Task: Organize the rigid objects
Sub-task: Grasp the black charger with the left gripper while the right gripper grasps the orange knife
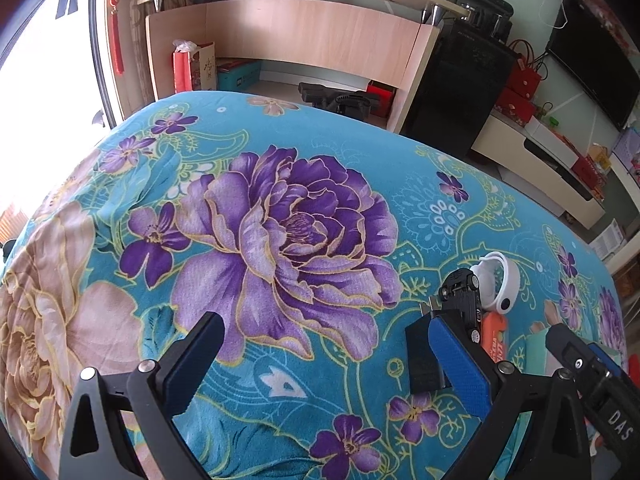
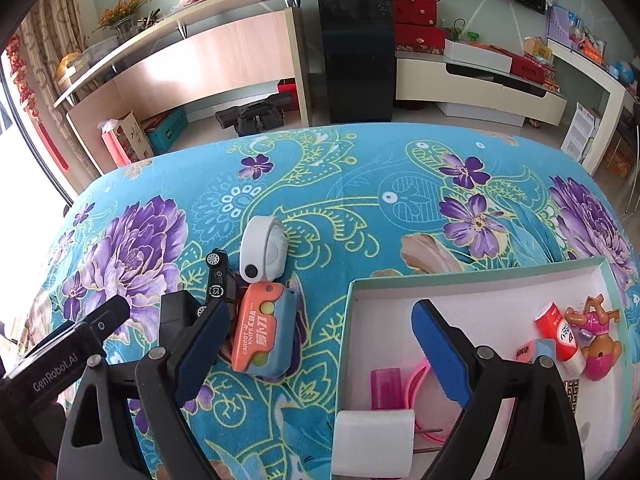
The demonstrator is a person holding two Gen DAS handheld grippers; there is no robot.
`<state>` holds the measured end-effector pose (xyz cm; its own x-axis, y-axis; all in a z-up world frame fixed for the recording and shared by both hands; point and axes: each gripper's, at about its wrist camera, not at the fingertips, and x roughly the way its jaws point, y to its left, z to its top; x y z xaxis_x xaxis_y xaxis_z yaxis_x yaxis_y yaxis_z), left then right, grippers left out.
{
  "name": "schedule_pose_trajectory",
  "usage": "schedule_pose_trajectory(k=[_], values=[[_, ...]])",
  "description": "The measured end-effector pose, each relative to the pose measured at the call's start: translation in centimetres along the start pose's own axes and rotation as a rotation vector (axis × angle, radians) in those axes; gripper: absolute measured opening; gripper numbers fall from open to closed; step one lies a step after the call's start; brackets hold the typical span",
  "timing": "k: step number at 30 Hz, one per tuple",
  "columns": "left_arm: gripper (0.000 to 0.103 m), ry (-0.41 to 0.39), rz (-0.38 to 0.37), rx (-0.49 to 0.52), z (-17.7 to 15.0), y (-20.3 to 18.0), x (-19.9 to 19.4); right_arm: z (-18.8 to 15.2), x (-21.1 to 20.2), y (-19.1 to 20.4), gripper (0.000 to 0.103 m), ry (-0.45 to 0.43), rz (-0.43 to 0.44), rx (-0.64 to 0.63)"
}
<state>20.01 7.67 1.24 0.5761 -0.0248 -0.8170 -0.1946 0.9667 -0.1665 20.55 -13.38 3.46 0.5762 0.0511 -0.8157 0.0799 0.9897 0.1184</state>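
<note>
Tabletop [image 2: 360, 168] under a teal cloth with big purple flowers, largest thing in both views. White shallow box [image 2: 472, 280] sits on it at the right, teal-edged rim. Inside the box: white block [image 2: 374, 442] at the near left corner, pink rectangular piece [image 2: 386, 388], pink ring [image 2: 416, 386] partly behind the tool finger, small pink-and-blue eraser [image 2: 534, 350] with lettering too small to read, red-and-white glue stick [image 2: 560, 332] with unreadable print, pink toy figure [image 2: 600, 336] by the far right wall.

Right tool [image 2: 320, 320] open wide, holding nothing; its left finger hangs over the loose cluster on the cloth, its right finger over the box floor.

Left tool [image 1: 324, 352] open wide too, empty, over bare cloth and the large purple flower; the cluster lies at its right finger.

Cluster left of the box, pieces touching: orange and blue toy knife [image 2: 260, 332] marked "CARROT KNIFE", just beside the right tool's left finger; white wristband [image 2: 264, 250] behind it; black toy car [image 2: 218, 286] on its side, wheels showing; black block [image 2: 176, 314] partly hidden behind the fingers.

Left tool body shows in the right wrist view, reading "GenRobot.AI"; "DAS" reads on the right tool body in the left wrist view
</note>
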Motion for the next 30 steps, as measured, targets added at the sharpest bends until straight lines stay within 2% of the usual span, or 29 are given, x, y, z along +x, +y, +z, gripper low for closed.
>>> schedule_pose_trajectory(k=[7, 10, 16, 20, 24, 27, 30], values=[[0.103, 0.013, -0.011, 0.059, -0.5, -1.2, 0.1, 3.0, 0.5, 0.1, 0.093, 0.074, -0.012, 0.016], [0.103, 0.016, -0.032, 0.096, -0.8, -2.0, 0.2, 3.9, 0.6, 0.3, 0.093, 0.088, -0.043, 0.003], [0.103, 0.037, -0.065, 0.155, -1.4, -3.8, 0.7, 2.5, 0.6, -0.8, 0.093, 0.119, -0.069, 0.071], [0.102, 0.041, -0.069, 0.179, -1.6, -4.9, 1.1, 1.9, 0.4, -1.2, 0.093, 0.108, -0.085, 0.081], [0.089, 0.058, -0.078, 0.217, -2.0, -6.2, 1.7, 1.6, 0.5, -0.9, 0.093, 0.09, -0.086, 0.07], [0.078, 0.066, -0.072, 0.234, -2.3, -6.8, 2.0, 1.4, 1.1, -0.8, 0.093, 0.11, -0.064, 0.072], [0.075, 0.073, -0.077, 0.235, -2.3, -7.0, 2.3, 1.3, 1.3, -0.9, 0.093, 0.116, -0.055, 0.078]])
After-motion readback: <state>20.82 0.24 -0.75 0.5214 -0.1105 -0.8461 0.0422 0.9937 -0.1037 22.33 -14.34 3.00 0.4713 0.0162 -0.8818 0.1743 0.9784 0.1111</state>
